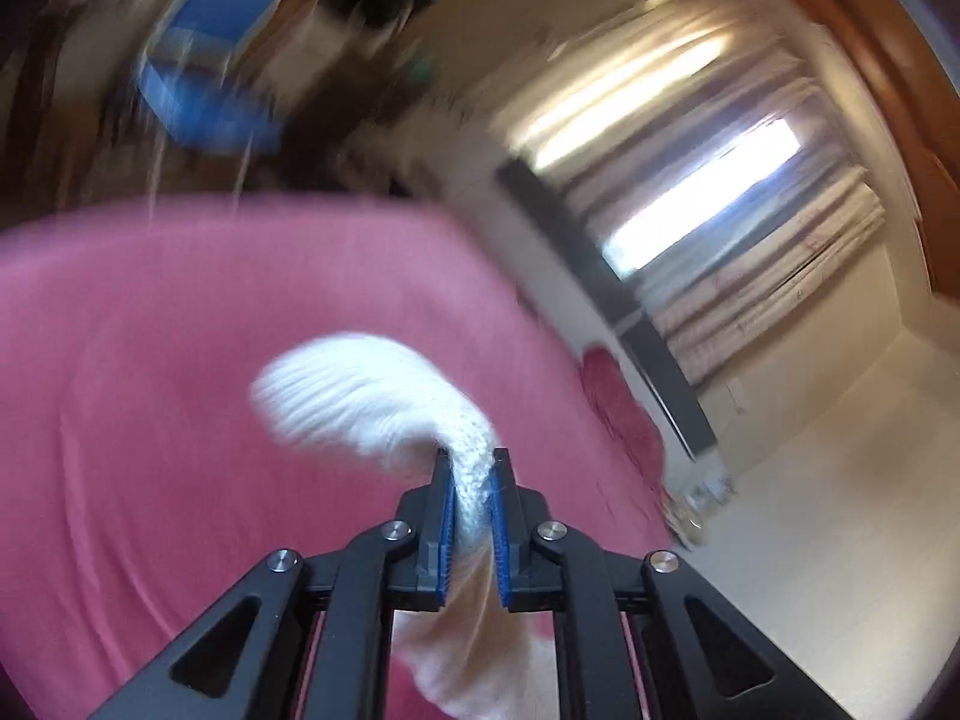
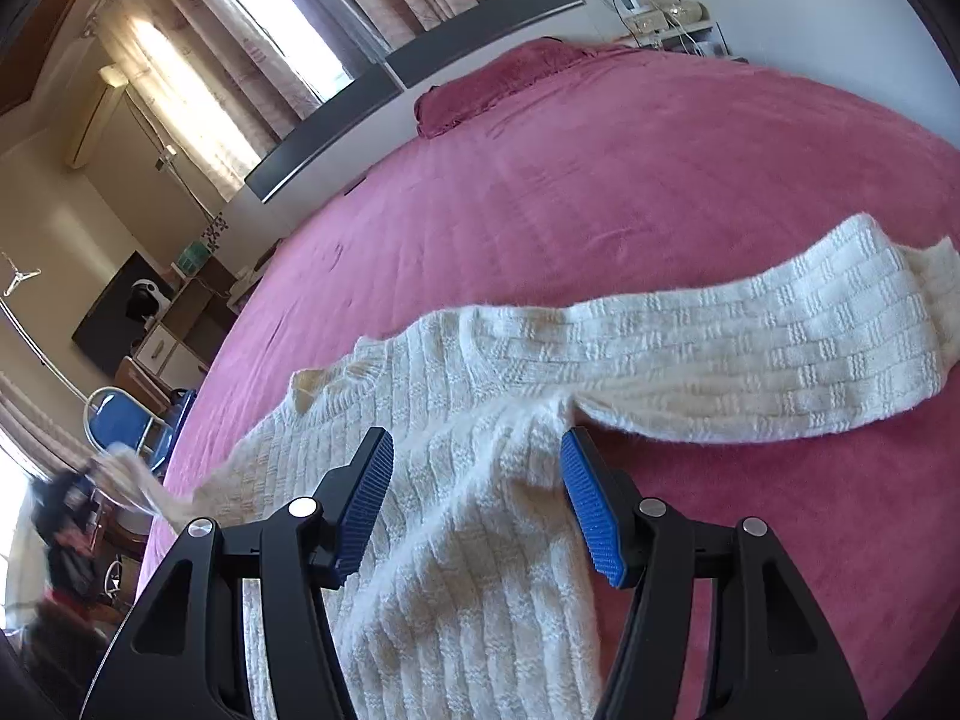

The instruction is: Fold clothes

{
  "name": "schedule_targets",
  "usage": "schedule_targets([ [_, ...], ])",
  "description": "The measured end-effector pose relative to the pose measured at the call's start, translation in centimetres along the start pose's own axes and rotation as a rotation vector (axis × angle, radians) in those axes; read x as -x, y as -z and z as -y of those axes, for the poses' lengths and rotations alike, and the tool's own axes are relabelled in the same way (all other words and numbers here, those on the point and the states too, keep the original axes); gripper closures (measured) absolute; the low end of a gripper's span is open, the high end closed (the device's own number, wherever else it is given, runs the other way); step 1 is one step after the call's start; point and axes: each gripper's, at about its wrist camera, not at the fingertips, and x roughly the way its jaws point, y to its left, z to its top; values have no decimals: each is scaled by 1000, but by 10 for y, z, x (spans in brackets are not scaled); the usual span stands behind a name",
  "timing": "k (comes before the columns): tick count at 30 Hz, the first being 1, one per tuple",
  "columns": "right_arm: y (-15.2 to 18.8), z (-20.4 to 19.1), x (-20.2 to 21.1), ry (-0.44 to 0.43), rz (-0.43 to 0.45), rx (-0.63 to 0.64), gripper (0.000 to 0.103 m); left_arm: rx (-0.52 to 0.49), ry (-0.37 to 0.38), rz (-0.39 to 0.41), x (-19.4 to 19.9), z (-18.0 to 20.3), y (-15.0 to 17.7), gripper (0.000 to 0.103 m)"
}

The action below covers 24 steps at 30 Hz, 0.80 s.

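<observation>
On the pink bed cover (image 1: pixel 180 390), in the left wrist view, the left gripper (image 1: pixel 471 468) had its two blue-padded fingers (image 1: pixel 445 516) pressed together on a strip of the white knit sweater (image 1: pixel 372 396). The cloth passed between the pads, its free end curled to the left above the cover, and another part hung below the fingers. This view was blurred; a blue chair (image 1: pixel 210 60) and curtains (image 1: pixel 720 180) with bright light showed behind the bed. In the right wrist view, the right gripper (image 2: pixel 477 450) had its fingers (image 2: pixel 366 498) wide apart, with nothing between the pads, and it hung over the body of the sweater (image 2: pixel 480 480), near the place where the sleeve joins. The sweater lay on the pink cover (image 2: pixel 600 192), with one sleeve (image 2: pixel 780 348) stretched flat to the right. The other sleeve (image 2: pixel 150 486) went to the left edge of the bed and was lifted there; that part was blurred. A pink pillow (image 2: pixel 480 90) lay far at the head of the bed, beside the dark headboard (image 2: pixel 360 120).
</observation>
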Motion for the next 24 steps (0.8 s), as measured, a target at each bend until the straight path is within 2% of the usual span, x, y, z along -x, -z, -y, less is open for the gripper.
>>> schedule_targets([
  [2, 1, -3, -2, -15, 11, -11, 41, -78, -44, 66, 28, 0, -12, 94],
  [5, 5, -6, -13, -49, 10, -38, 41, -240, -261, 157, 55, -44, 11, 91],
  [6, 6, -8, -20, -56, -8, -46, 41, -268, -333, 172, 61, -64, 16, 85],
  [8, 8, -11, -29, -74, -39, -49, 41, -164, -473, 118, 56, -130, 17, 84],
  [9, 8, -15, -30, -80, -44, -39, 41, -76, -530, 109, 61, -164, 20, 84],
  [10, 8, -18, -31, -87, -50, -29, 41, -6, -554, 127, 67, -182, 22, 84],
  [12, 8, -23, -32, -102, -57, -22, 41, 109, -502, 170, 74, -193, 28, 83],
  [14, 6, -27, -34, -116, -56, -25, 41, 152, -405, 155, 77, -193, 40, 77],
  [17, 9, -34, -44, -111, -73, -15, 41, 82, -381, 39, 48, -174, 51, 63],
  [18, 11, -36, -48, -116, -84, -20, 41, 59, -372, 1, 38, -167, 55, 54],
  [20, 16, -43, -56, -132, -107, -34, 41, 12, -355, -76, 19, -154, 62, 48],
  [21, 19, -47, -58, -137, -114, -37, 41, -6, -357, -103, 11, -150, 65, 44],
  [24, 25, -51, -63, -138, -136, -32, 41, -19, -448, -93, -4, -162, 67, 34],
])
